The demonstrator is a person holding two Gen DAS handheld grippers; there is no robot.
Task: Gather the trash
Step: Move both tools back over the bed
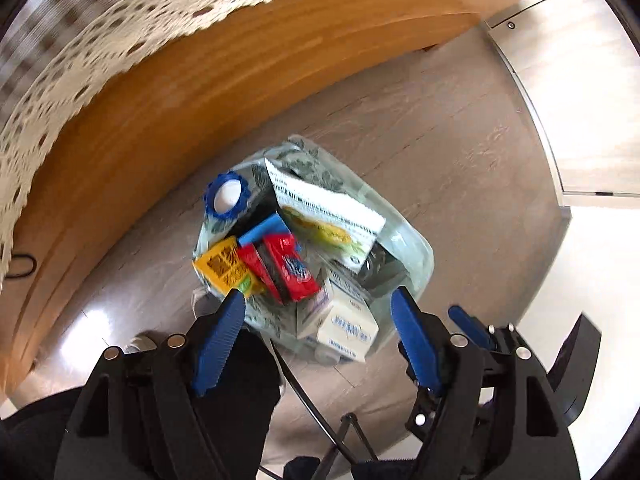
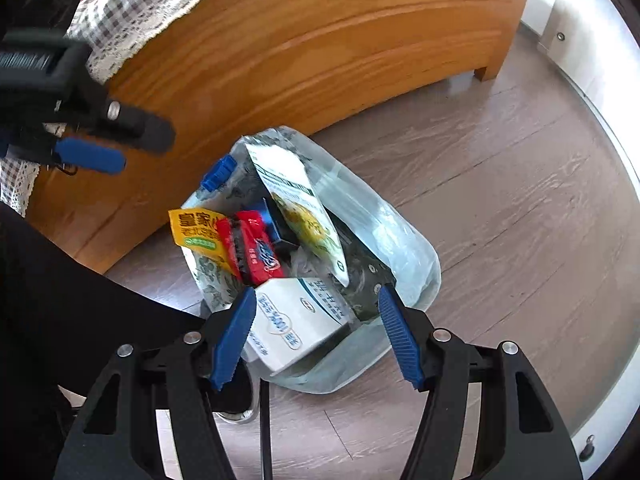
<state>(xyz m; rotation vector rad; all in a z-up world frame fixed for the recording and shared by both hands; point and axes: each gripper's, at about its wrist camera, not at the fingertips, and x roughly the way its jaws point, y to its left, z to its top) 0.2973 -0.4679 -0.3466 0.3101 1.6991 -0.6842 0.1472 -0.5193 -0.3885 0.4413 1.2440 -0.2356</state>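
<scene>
Both grippers point down with fingers spread and nothing between them: the left gripper (image 1: pixel 320 304) and right gripper (image 2: pixel 318 300) hover over a clear trash bag (image 2: pixel 400 240) on the wooden floor (image 2: pixel 500 184), stuffed with cartons and wrappers, beside a wooden bed frame (image 2: pixel 304 48).

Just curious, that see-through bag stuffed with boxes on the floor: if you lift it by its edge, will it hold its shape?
Probably not. The plastic bag looks thin and crinkled, so it should sag. The white carton and red packet poke out and might tip free.
</scene>
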